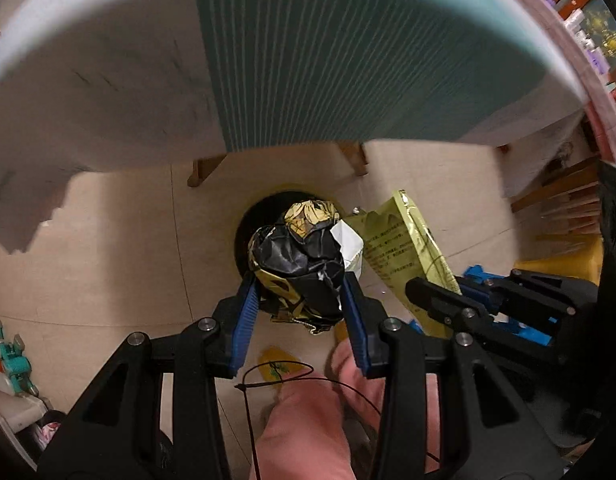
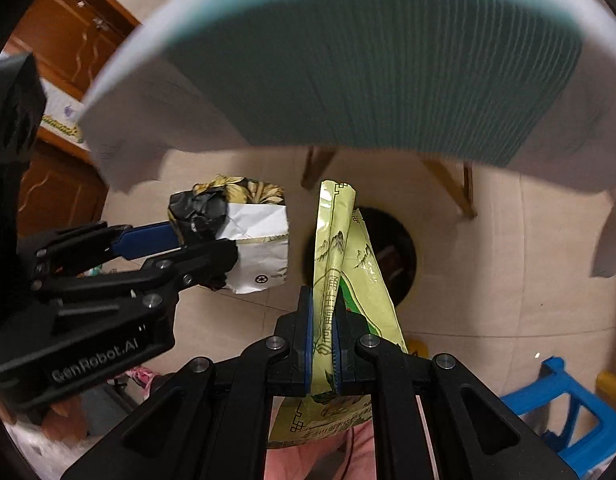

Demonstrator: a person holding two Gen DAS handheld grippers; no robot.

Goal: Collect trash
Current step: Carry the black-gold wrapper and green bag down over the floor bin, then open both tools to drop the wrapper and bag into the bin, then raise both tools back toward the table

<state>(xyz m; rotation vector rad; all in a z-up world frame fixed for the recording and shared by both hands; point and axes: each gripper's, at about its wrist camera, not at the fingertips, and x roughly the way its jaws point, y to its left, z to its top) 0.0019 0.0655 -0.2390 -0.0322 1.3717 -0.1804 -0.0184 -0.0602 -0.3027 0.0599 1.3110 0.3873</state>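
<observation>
Above the dark bin [image 2: 387,256] on the floor, my left gripper [image 1: 298,300] clamps a crumpled black-and-gold wrapper [image 1: 300,256] and my right gripper [image 2: 323,336] pinches a green packet [image 2: 347,264], both gathered but not yet dropped in.

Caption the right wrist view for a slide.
Right hand-held gripper clamps a green packet above a dark bin.

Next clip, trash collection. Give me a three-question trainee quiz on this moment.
1. True or false: both tongs are empty.
2. The right tongs hold: A) a crumpled black-and-gold wrapper B) a flat yellow-green packet C) nothing
3. What dark round thing sits on the floor below the held trash?

Key: 1. False; the left tongs grip the crumpled black-and-gold wrapper. 2. B, the yellow-green packet. 3. The bin.
</observation>
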